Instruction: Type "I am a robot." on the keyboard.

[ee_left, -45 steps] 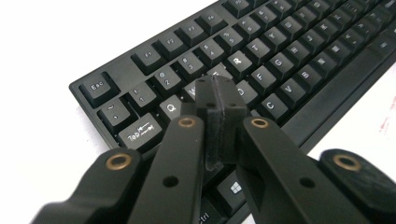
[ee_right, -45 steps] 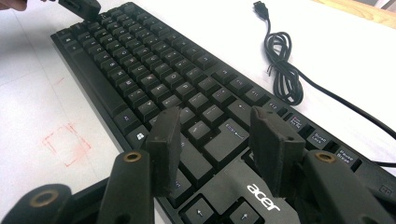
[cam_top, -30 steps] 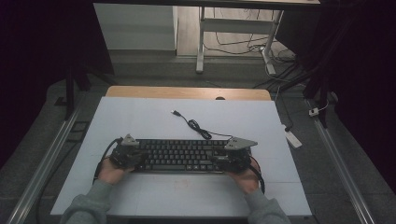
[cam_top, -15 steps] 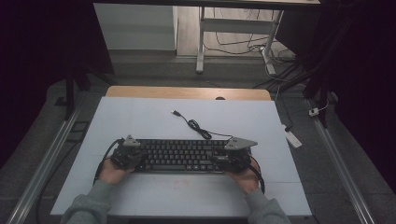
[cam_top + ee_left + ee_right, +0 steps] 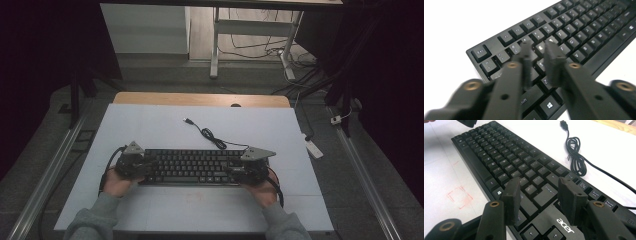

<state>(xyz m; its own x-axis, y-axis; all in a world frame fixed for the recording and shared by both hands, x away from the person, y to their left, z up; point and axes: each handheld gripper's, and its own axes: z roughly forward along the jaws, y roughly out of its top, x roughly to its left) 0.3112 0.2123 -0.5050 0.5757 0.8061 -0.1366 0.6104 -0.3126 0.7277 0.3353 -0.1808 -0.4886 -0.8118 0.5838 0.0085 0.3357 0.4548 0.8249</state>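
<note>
Below, the left gripper (image 5: 537, 53) hovers over the keyboard's (image 5: 192, 166) left end, jaws nearly together with a slim gap and nothing between them. Opposite, the right gripper (image 5: 541, 192) hangs above the keyboard's other end, jaws spread wide, empty. Beyond it, the keyboard's coiled cable (image 5: 575, 156) lies on the white table (image 5: 150, 125).

Overhead looks down; both claw cameras closely share the keyboard (image 5: 192, 166).

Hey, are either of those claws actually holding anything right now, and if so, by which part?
Nothing is held. The left claw hovers over the keyboard at its left end, jaws slightly apart with only keys behind the gap. The right claw stands open above its right end.
</note>
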